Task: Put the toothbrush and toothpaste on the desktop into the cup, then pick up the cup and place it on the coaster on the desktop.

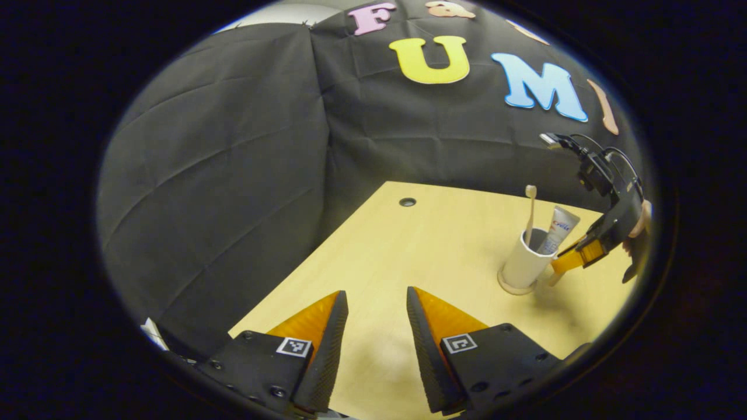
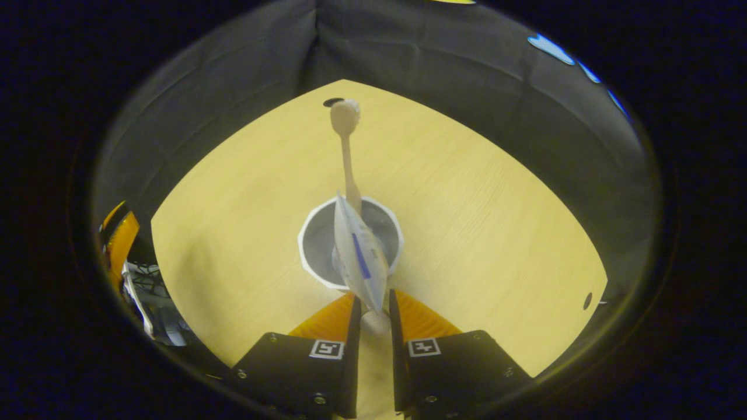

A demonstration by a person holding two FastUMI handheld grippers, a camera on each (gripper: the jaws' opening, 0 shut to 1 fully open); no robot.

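A white cup [image 1: 522, 265] stands upright on a round coaster [image 1: 509, 287] at the table's right side. A toothbrush [image 1: 530, 210] and a toothpaste tube [image 1: 559, 230] stick out of it. My right gripper [image 1: 565, 261], held by a hand, is against the cup's right side. From above, the cup [image 2: 315, 245] holds the toothbrush [image 2: 349, 151] and the tube [image 2: 359, 256], which leans over my right gripper [image 2: 373, 312]. Its fingers stand close together on a pale handle-like piece [image 2: 373, 324] at the cup's side. My left gripper [image 1: 376, 326] hangs open over bare table, well left of the cup.
The wooden table [image 1: 420, 245] has a cable hole [image 1: 407, 202] near its back edge and another [image 2: 587, 301] by its right edge. Black cloth walls close in the back and left. Cables and gear [image 2: 140, 291] lie past the table's left edge.
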